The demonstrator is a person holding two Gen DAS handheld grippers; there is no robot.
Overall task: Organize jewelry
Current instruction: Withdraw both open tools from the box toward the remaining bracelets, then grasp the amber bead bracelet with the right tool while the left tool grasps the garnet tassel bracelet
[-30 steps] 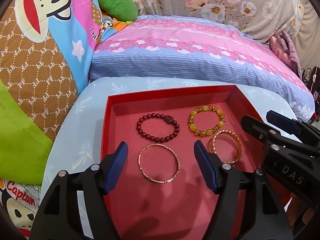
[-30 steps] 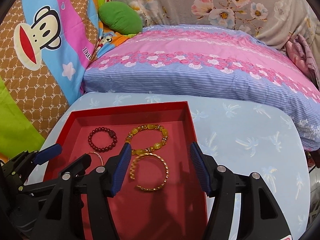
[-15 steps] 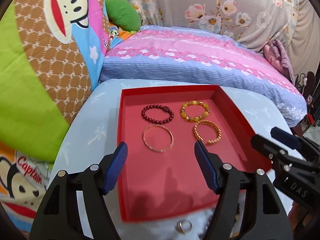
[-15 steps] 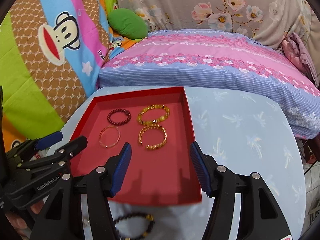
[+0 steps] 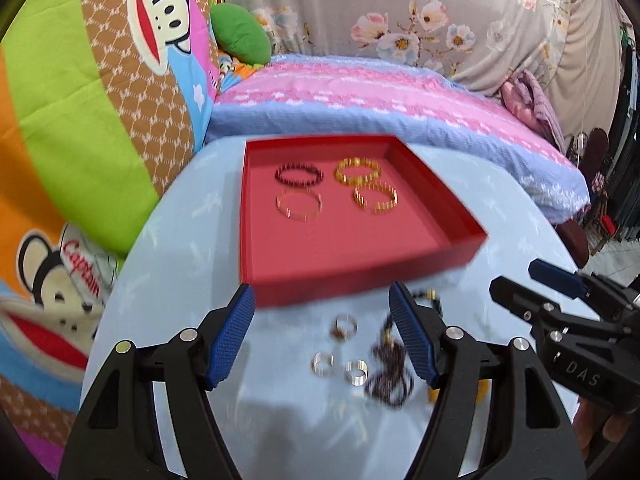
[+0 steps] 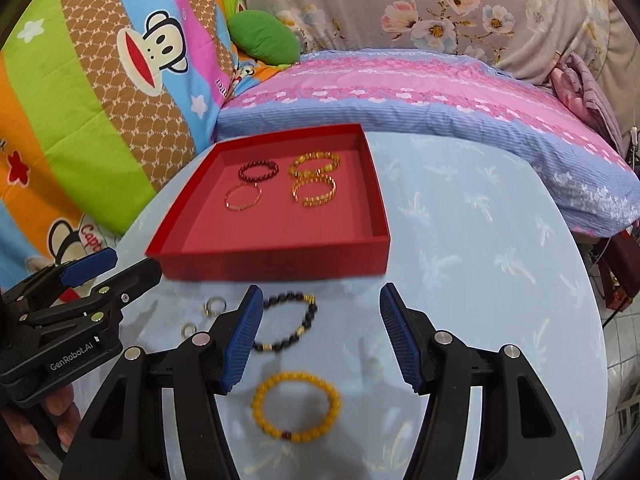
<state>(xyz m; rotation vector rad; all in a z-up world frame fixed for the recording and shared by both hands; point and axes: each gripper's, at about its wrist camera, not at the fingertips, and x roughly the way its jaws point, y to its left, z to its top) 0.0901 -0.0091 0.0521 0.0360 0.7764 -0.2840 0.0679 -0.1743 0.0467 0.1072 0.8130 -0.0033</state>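
Holding both tongs, left gripper (image 5: 322,338) and right gripper (image 6: 320,338), apart and empty, I judge the yellow bead bracelet (image 6: 296,407) below my right tongs light, slippery, best pinched across its rim.

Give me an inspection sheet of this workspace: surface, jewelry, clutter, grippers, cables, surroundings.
Surface: light blue table with palm print.
Job's things: red tray holds four bracelets; on the table in front of it lie a dark bracelet, a yellow bracelet and three rings.
Clutter: nothing seen.
Grippers: left gripper and right gripper both open, holding nothing.
Cables: some at the far right edge, unclear.
Surroundings: striped pillow, cartoon blanket, floral fabric.
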